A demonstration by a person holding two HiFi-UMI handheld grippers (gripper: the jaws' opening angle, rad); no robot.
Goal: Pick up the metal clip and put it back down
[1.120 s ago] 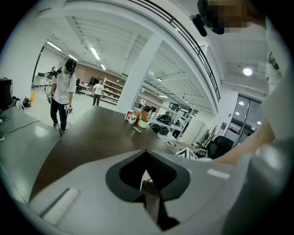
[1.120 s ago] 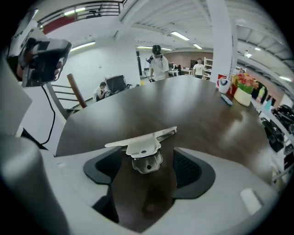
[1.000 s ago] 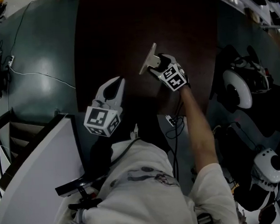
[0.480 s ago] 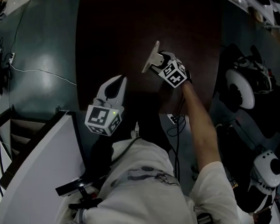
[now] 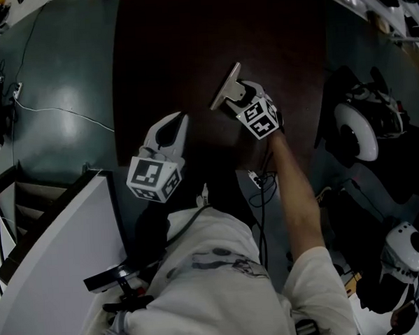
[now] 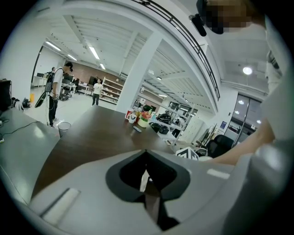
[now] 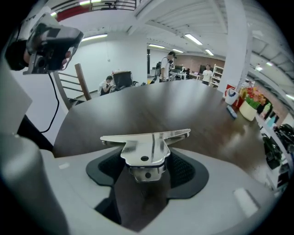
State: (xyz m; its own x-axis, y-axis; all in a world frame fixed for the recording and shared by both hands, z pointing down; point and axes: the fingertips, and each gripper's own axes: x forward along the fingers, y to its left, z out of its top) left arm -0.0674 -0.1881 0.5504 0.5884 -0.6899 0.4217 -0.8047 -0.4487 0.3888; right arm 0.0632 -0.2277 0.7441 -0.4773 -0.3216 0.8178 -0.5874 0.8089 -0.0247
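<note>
The metal clip stands on the dark desk, about one o'clock from the middle of the head view. It looks stiff, light and slick, a polished spring clip with a wide flat wing on top. The squat body under the wing seems the surest hold, since the wing could slip.

The right gripper has its jaws closing round that body, with the pads just beside its flanks and not plainly pressing yet. The bare forearm reaches out straight, and the gripper points to eleven o'clock.

The left gripper hangs at seven o'clock from the clip, well apart from it. Its jaws are together on nothing.
</note>
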